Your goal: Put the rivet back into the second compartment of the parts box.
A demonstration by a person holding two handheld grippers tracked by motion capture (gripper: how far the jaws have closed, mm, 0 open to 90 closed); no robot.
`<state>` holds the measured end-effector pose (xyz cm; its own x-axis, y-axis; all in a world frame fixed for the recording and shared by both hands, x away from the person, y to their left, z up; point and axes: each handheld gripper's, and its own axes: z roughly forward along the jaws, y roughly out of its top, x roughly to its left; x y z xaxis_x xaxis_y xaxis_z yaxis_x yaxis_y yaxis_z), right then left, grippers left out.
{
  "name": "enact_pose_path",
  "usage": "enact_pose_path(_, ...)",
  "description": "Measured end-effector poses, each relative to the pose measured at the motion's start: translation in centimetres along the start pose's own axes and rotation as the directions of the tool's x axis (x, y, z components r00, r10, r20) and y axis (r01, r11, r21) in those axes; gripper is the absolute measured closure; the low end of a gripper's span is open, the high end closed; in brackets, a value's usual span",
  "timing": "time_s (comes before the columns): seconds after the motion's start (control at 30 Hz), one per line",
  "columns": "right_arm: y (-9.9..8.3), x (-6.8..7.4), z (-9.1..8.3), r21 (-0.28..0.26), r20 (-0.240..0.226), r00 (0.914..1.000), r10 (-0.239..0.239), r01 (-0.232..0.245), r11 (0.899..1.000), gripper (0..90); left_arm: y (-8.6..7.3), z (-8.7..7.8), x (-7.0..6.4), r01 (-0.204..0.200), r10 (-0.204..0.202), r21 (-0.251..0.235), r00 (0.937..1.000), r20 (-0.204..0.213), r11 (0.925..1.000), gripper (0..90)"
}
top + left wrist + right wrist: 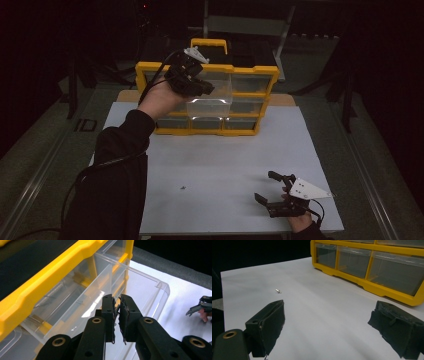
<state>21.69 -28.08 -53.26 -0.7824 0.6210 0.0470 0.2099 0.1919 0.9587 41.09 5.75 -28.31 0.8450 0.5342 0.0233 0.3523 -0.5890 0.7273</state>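
Resting low at about five o'clock on the white table [220,160], the right gripper [270,188] sits with its jaws spread wide and nothing between them, which reads as a hand parked and ready rather than working. Its own view looks across bare table to a tiny metal screw [278,291] at roughly ten o'clock from the jaws, well apart from them; in the high view the same speck lies near six o'clock on the sheet. I judge that screw to be the part meant for storage, left loose where an open gripper can come down on it.

Farther out, toward twelve o'clock, the left gripper [197,85] is raised in front of the yellow organizer [145,70], which stands upright at the far edge of the table. Its jaws are nearly together, pinched on the front wall of a clear drawer [140,290] that juts out of the upper row of the cabinet toward the person. Holding the drawer by that thin lip keeps its mouth open upward, probably so that something can be dropped in. The drawer looks empty. The other drawers [352,261] sit flush in their frames.
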Motion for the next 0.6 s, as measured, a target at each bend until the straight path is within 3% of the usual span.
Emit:
enact_pose_path(0.2,0.0,0.0,0.0,-0.001,0.001,1.0000,0.001,-0.001,1.000,10.5,-0.1,-0.1,0.1,0.011,-0.011,-0.015,0.9999,0.005,0.9998,79.3)
enact_pose_path(0.4,0.0,0.0,0.0,0.000,0.001,1.0000,0.001,-0.001,1.000,10.5,-0.2,-1.0,0.2,0.043,-0.042,-0.065,0.9991,0.010,0.9970,53.3)
enact_pose_path(0.6,0.0,0.0,0.0,0.004,0.001,1.0000,0.002,-0.002,1.000,10.5,-0.6,-2.5,0.5,0.067,-0.065,-0.108,0.9977,0.015,0.9919,33.3)
